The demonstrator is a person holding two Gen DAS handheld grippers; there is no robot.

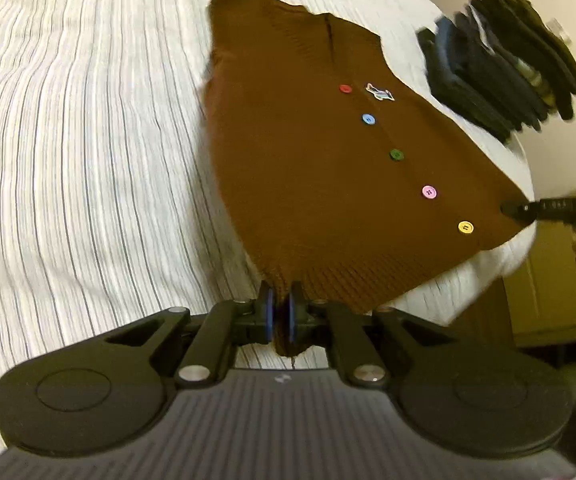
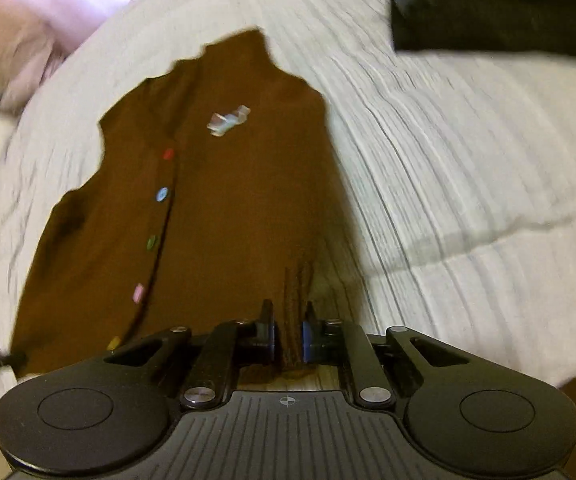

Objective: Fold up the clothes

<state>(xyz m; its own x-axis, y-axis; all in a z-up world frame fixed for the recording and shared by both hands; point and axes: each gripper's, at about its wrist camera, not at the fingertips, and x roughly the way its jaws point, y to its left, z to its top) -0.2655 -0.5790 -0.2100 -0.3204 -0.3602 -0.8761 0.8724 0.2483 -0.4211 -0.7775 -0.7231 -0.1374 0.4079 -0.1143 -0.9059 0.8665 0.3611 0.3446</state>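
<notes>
A brown knitted vest (image 1: pixel 308 152) with coloured buttons and a small patch lies spread on the striped bed, front up. My left gripper (image 1: pixel 282 300) is shut on its ribbed hem at one bottom corner. My right gripper (image 2: pixel 288 320) is shut on the hem at the other bottom corner of the vest (image 2: pixel 208 208). The right gripper's fingertip also shows in the left wrist view (image 1: pixel 518 209) at the far corner of the hem. The left gripper's tip shows at the left edge of the right wrist view (image 2: pixel 12 358).
A stack of dark folded clothes (image 1: pixel 500 72) sits on the bed beyond the vest, also at the top right of the right wrist view (image 2: pixel 500 4). The white striped bedcover (image 1: pixel 88 140) stretches to the left. The bed's edge and wooden furniture (image 1: pixel 548 280) are at right.
</notes>
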